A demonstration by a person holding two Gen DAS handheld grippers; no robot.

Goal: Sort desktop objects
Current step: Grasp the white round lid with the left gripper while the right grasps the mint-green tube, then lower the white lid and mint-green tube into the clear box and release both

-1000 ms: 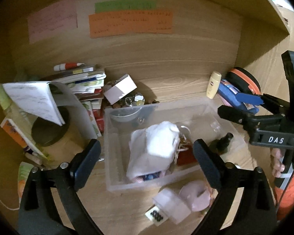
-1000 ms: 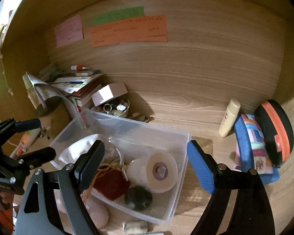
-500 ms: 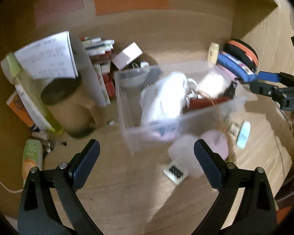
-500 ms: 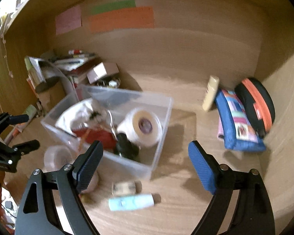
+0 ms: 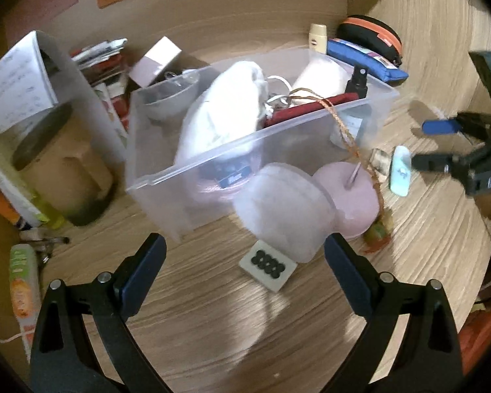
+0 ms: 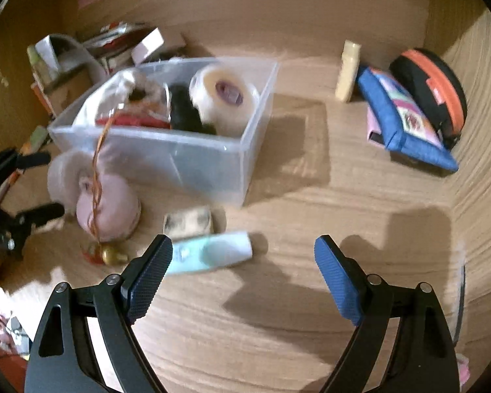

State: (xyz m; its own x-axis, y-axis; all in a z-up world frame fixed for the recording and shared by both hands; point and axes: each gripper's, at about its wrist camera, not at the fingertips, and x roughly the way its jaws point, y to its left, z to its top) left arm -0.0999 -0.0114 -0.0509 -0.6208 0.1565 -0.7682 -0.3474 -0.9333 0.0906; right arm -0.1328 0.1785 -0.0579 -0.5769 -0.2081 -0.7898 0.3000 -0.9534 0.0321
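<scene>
A clear plastic bin (image 5: 212, 177) (image 6: 193, 160) stands on the wooden desk, holding a white cloth bag (image 5: 226, 104), a tape roll (image 6: 226, 95), a red item and a dark bottle. In front of it lie a pink round case (image 5: 350, 196) (image 6: 108, 209), its frosted lid (image 5: 284, 216), a white card with black dots (image 5: 267, 266), a pale green tube (image 6: 209, 252) (image 5: 400, 172) and a small box (image 6: 188, 221). My left gripper (image 5: 244, 271) is open just before the card. My right gripper (image 6: 244, 271) is open, its left finger beside the tube.
A blue pouch (image 6: 406, 121), a black and orange round case (image 6: 432, 88) and a cream bottle (image 6: 347, 70) sit at the back right. Books, papers and a jar (image 5: 65, 170) crowd the left. An orange cord (image 6: 98, 177) with a gold bell (image 6: 109, 255) hangs out of the bin.
Both grippers have come down and closer to the desk; the items in front of the bin now fill more of each view. Neither has taken hold of anything.
</scene>
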